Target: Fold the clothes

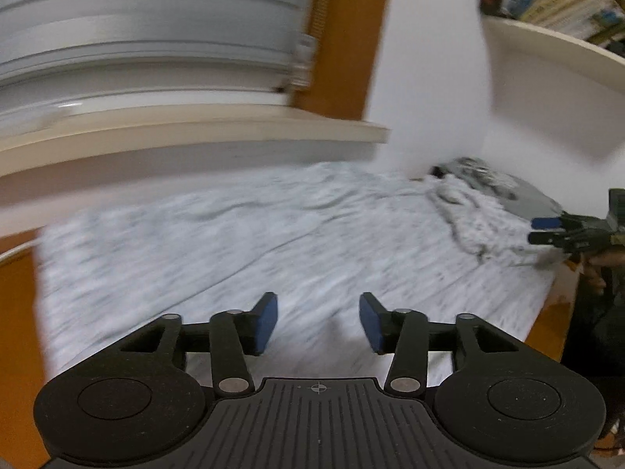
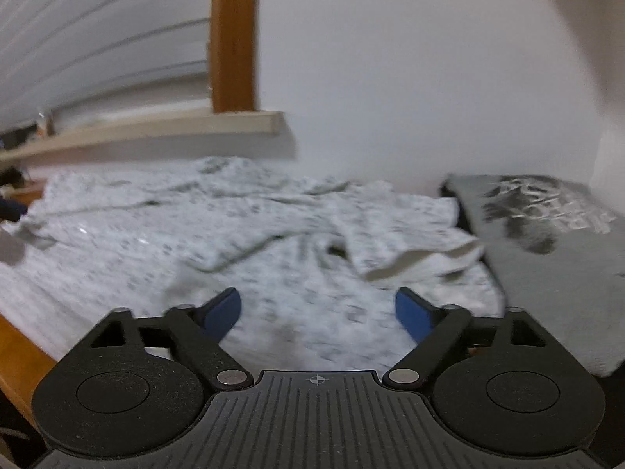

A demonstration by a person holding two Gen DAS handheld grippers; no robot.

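Directly ahead of both grippers, the white speckled garment (image 2: 242,230) lies spread across the desk (image 2: 15,348), crumpled toward the far right corner beside a grey printed shirt (image 2: 554,234); its long axis cannot be told. Left gripper (image 1: 318,322): partly open, empty. Right gripper (image 2: 318,312): wide open, empty.

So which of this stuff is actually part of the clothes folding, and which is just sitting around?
Part of the job:
- white speckled garment, spread out and rumpled
- grey printed T-shirt, lying flat beside it
- left gripper, open, above the garment
- right gripper, open, above the garment

Just lying about:
- books on the shelf
- window blinds
- wooden window frame
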